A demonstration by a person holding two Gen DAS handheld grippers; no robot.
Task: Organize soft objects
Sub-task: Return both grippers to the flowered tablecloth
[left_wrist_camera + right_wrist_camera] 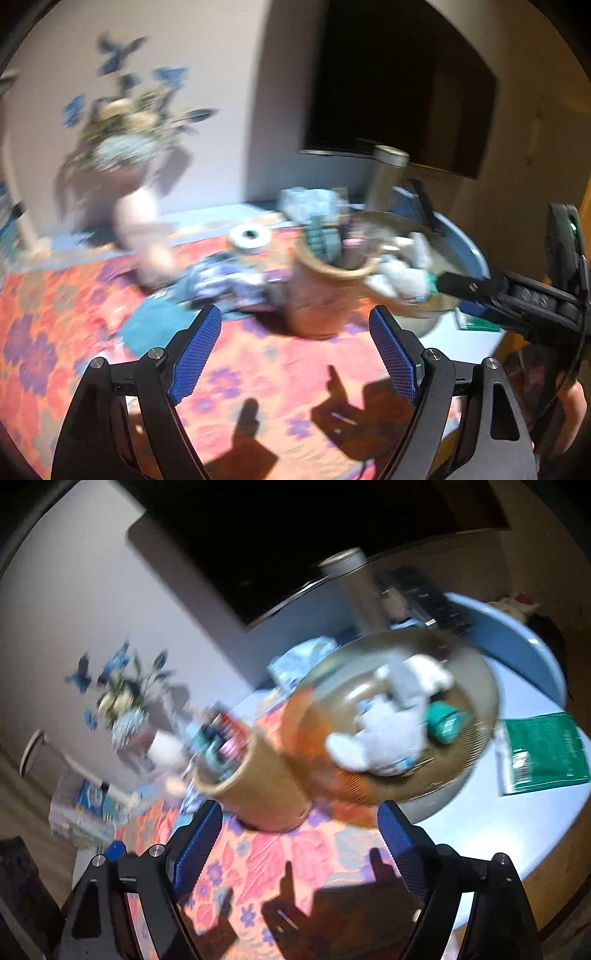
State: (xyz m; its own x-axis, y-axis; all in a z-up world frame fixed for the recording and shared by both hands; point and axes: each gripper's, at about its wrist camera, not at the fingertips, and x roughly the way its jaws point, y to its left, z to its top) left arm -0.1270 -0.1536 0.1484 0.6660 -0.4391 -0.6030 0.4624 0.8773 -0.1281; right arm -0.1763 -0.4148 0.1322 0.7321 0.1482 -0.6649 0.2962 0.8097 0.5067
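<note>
Both grippers, left gripper (295, 328) and right gripper (299, 825), tilt downward, jaws spread, empty.

Home living rm: floral tablecloth (258, 369), flower vase (133, 206), wall TV (399, 85).

Cloth (280, 369) on the counter: orange-red ground with purple flowers. Pot (325, 295): terracotta brown with a tan rim. Bowl (476, 686) right of the pot: dull olive-gold, holding a white plush (388, 723) and a teal item (445, 723). Packet (543, 749) right of the bowl: green. Hand-held gripper pads (195, 354): blue, on black frames. Wall decals (118, 55) left of the pot: blue.
</note>
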